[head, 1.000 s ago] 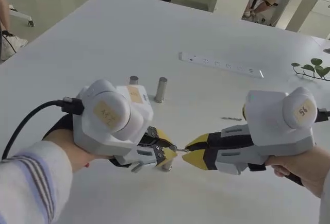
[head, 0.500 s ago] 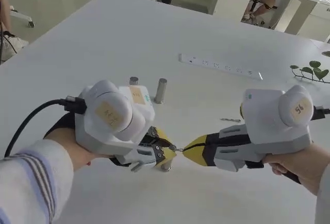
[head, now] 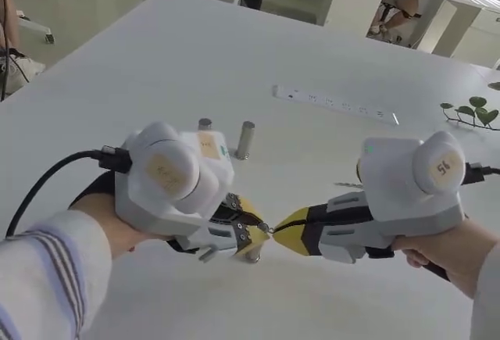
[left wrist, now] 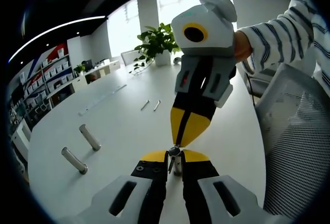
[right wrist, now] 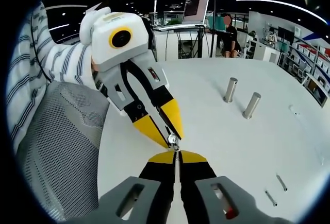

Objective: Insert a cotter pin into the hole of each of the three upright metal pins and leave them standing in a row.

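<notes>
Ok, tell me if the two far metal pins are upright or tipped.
Both upright: in the right gripper view, the left pin and the right pin stand on end on the white table, apart from each other.

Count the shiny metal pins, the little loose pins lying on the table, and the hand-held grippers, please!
Metal pins: 3
Loose cotter pins: 2
Hand-held grippers: 2
Total: 7
</notes>
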